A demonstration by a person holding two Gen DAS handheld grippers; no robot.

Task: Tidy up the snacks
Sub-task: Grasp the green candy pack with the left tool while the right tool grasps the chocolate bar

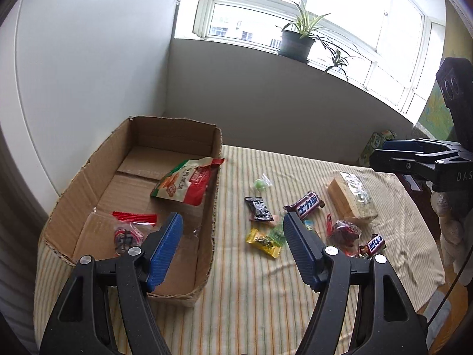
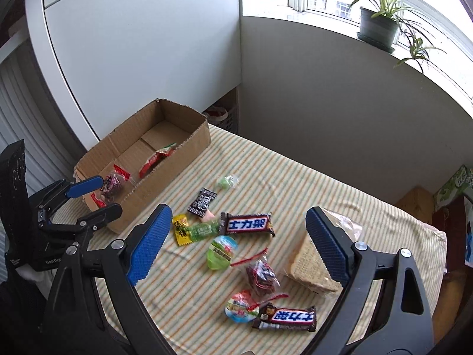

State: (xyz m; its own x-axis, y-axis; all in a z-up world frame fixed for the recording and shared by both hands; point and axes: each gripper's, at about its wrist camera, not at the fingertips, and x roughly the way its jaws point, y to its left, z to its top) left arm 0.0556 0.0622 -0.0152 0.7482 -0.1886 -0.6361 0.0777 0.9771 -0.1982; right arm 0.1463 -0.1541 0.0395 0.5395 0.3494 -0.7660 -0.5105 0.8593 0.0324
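Tilting downward, both the left tool (image 1: 232,224) and right tool (image 2: 239,222) gape empty.

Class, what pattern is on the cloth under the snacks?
The cloth has thin green and orange stripes on cream; clearest in the right wrist view.

Both views are lit by soft daylight from the window (image 1: 295,6), whose panes are blown out to white. Only faint shadows are cast on the striped cloth (image 2: 295,177). Straight edges are bent by fisheye distortion, the corners are vignetted black, and focus is held throughout.
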